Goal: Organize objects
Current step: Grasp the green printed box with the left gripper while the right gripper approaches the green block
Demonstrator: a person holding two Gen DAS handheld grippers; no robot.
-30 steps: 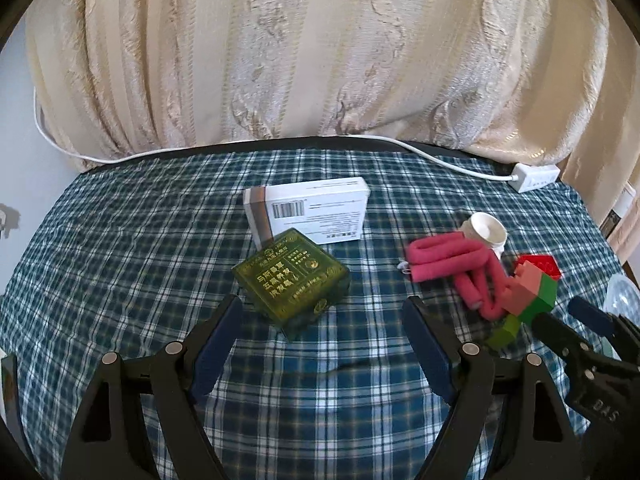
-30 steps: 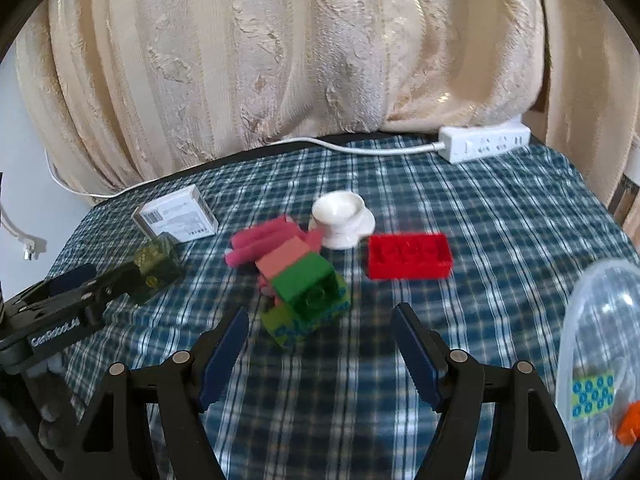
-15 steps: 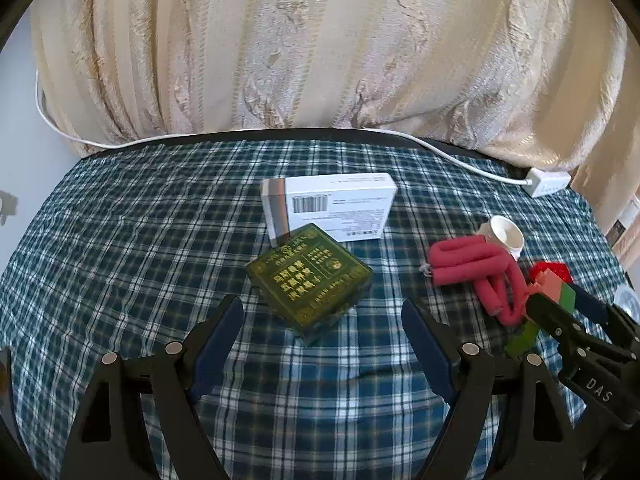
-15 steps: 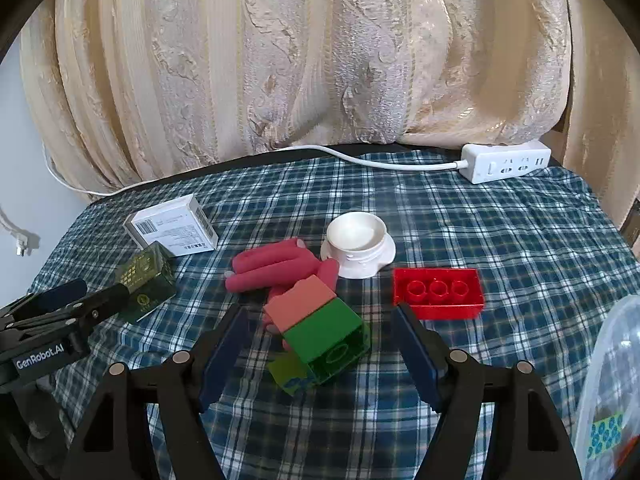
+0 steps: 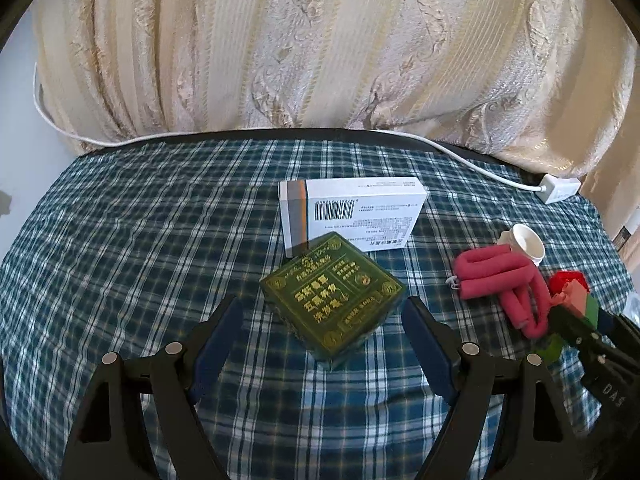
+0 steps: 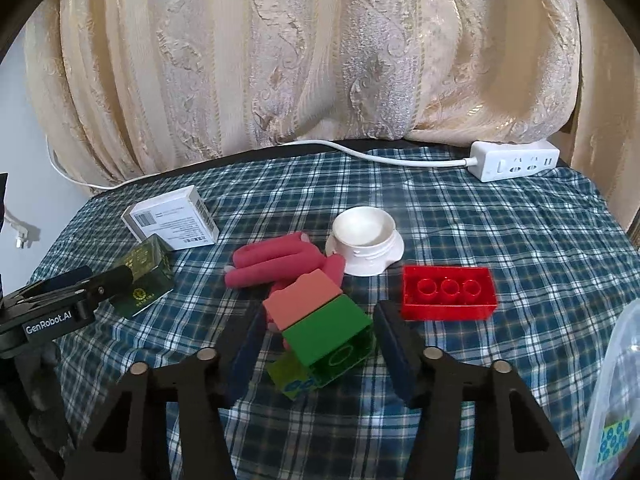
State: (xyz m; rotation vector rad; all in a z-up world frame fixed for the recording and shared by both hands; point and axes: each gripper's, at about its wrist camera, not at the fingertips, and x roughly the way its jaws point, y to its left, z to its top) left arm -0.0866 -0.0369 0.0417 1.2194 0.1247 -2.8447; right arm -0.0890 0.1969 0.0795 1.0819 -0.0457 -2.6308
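Right tongs (image 6: pixel 316 344): your jaws are closing around the green block (image 6: pixel 328 330), pads not yet pressing.
Left tongs (image 5: pixel 320 332): you are holding them open, straddling the green box (image 5: pixel 332 300).
Block: lying on the plaid cloth (image 6: pixel 480 248), pink block (image 6: pixel 302 304) attached.
Tip: keep squeezing squarely on the green sides, clear of the pink rollers (image 6: pixel 276 264).

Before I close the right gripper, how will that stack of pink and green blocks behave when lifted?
Likely rigid and light: the block stack looks like hollow plastic. It lies tilted on the cloth, so it may twist between the closing right gripper jaws. The pink block on top could separate if only stud-fitted.
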